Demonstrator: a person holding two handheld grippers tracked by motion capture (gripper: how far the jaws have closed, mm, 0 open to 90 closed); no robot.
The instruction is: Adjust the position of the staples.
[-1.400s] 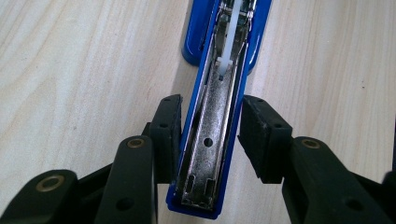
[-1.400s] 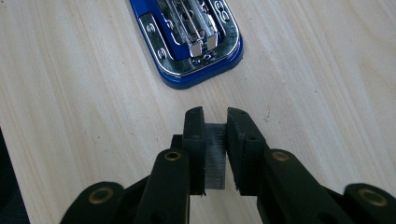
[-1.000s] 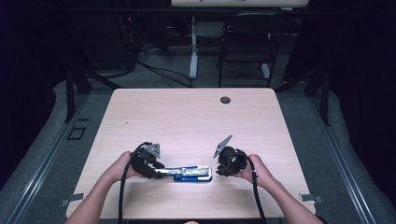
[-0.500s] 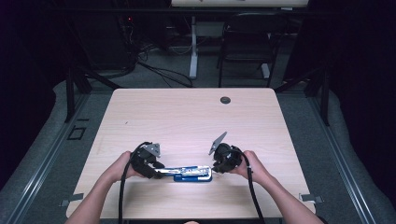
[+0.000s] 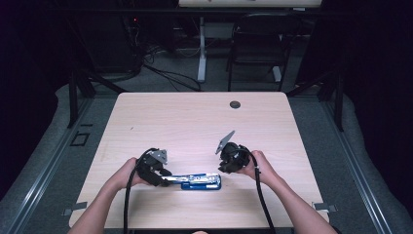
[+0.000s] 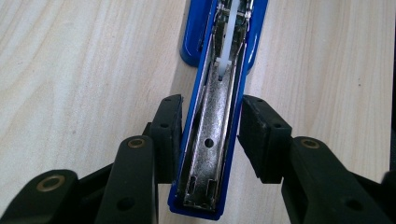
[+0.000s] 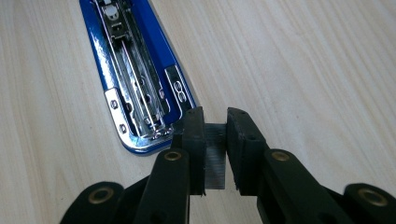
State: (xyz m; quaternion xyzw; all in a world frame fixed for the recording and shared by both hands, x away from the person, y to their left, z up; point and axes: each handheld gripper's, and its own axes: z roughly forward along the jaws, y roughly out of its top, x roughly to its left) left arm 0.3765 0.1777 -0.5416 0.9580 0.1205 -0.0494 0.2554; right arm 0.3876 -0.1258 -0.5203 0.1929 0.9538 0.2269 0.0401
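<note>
Blue stapler [image 6: 219, 116] lies opened flat near the table's [image 5: 195, 122] front edge, its rear end clamped in my left claw [image 6: 210, 135], while my right claw [image 7: 215, 140] pinches a strip of staples [image 7: 215, 158] just beside the open front end. I judge the strip could snap or tilt in that narrow pinch, since only its sides are held. It could also jam on the channel rim if I bring it in crooked.

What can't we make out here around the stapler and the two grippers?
- Stapler, left gripper view: rear end cut off by the bottom edge; whether the left gripper pads press its sides is unclear.
- Staple strip in the right gripper, right gripper view: length hidden by the pads.
- High view: stapler channel detail too small.
- Small dark round thing, high view: too small to identify.
</note>
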